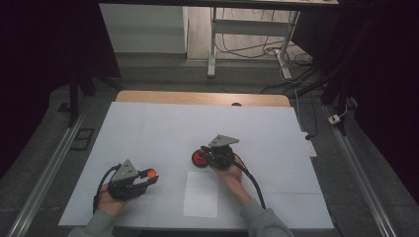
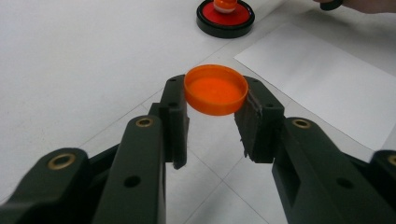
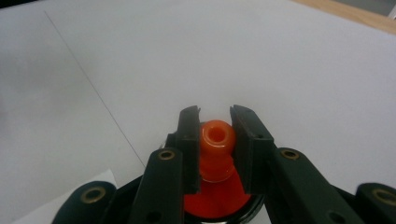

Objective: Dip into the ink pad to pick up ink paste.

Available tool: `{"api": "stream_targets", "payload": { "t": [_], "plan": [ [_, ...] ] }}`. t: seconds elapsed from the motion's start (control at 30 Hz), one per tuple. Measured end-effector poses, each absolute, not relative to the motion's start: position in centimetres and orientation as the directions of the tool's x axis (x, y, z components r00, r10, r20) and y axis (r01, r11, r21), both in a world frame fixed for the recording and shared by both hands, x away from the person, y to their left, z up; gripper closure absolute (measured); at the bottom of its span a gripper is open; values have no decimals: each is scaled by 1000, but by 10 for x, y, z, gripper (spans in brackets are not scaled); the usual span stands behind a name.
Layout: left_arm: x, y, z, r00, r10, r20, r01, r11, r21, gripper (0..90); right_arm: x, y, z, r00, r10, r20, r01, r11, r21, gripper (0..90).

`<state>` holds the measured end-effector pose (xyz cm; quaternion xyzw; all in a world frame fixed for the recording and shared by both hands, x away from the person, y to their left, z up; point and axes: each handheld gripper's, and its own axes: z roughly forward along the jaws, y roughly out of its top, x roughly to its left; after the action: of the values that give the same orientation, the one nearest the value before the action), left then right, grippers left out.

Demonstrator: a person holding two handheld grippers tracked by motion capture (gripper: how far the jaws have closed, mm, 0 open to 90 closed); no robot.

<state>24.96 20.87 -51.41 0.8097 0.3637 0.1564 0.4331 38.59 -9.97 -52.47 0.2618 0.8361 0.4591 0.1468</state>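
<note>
An orange cap [image 2: 215, 89] hangs above the white table, pinched by its rim between the tips of my left gripper [image 2: 212, 100]. From above, the orange cap [image 1: 151, 173] and left gripper [image 1: 149, 177] are at the front left. A red container with a black rim [image 1: 199, 158] stands near the table's middle. Its orange spout [image 3: 216, 147] rises between the jaws of my right gripper [image 3: 215, 122], which are shut on it. In the left gripper view the red container [image 2: 225, 17] sits farther off, at the top.
A white sheet of paper [image 1: 201, 194] lies flat at the front centre, between the two hands. The white table cover [image 1: 148, 128] spreads wide around; a wooden table edge [image 1: 202, 98] runs along the back. Desk legs and cables stand beyond it.
</note>
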Motion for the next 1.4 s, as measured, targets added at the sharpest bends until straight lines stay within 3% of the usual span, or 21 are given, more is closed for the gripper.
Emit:
{"api": "stream_targets", "payload": {
  "t": [1.4],
  "plan": [
    [248,208,-513,684,727,-61,453,-357,817,647,382,-101,-531,-813,582,-11,288,419,861,729]
  ]
}}
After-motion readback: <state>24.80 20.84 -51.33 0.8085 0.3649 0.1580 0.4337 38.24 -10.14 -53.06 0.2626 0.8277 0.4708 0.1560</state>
